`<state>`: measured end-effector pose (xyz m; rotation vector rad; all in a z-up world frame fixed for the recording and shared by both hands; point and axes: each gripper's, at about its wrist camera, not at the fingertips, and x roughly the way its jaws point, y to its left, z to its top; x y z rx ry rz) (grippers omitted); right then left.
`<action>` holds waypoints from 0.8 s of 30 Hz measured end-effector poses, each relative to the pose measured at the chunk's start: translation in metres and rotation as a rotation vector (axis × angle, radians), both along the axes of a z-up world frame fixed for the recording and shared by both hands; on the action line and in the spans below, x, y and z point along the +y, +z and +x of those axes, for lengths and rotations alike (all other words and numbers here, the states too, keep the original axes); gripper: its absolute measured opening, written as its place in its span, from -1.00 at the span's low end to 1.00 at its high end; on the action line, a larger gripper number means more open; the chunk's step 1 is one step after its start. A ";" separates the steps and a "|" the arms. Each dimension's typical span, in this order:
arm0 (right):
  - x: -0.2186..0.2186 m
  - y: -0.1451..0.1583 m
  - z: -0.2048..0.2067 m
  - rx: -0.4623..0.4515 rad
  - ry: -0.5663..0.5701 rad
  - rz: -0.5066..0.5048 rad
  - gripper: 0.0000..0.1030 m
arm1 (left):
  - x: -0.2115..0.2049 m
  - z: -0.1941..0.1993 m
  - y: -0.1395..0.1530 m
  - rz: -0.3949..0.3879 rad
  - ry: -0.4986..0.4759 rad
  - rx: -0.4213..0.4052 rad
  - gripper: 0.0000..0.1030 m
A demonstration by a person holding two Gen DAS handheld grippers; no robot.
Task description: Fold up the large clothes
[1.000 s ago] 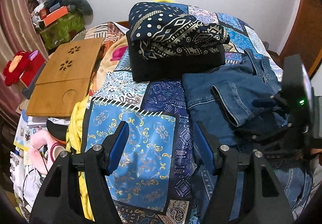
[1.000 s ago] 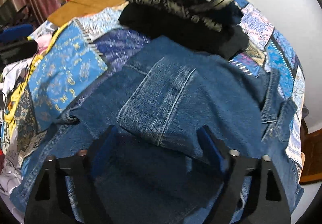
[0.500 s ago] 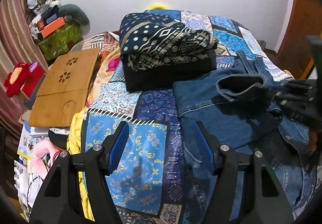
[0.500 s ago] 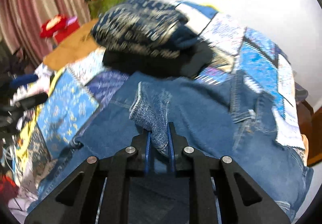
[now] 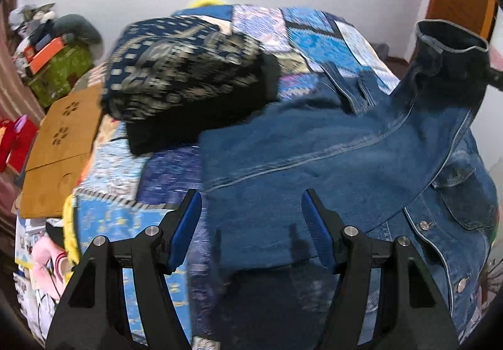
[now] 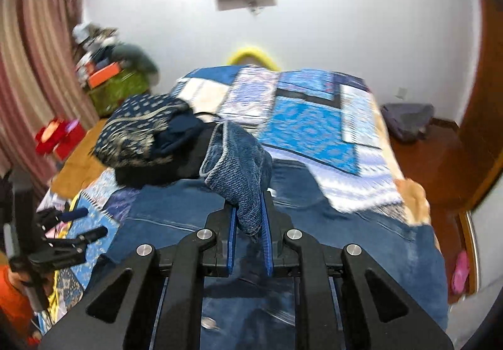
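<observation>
Denim jacket (image 5: 330,167) lies spread on the bed's patchwork quilt (image 5: 317,35), one sleeve cuff (image 6: 239,167) lifted. At 11 o'clock I see a folded clothes stack (image 5: 188,79) just beside the denim; wooden lap tray (image 5: 59,148) at 9. My right hand-held gripper (image 6: 248,240) is clamped on the cuff. My left hand-held gripper (image 5: 251,224) is wide apart, holding nothing, above the jacket's edge.
</observation>
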<state>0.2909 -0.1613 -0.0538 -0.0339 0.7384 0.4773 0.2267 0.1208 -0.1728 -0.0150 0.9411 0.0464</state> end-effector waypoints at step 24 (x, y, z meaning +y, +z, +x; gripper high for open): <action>-0.132 -0.064 -0.011 0.207 -0.250 0.037 -0.14 | -0.044 0.020 -0.030 0.035 -0.070 0.100 0.29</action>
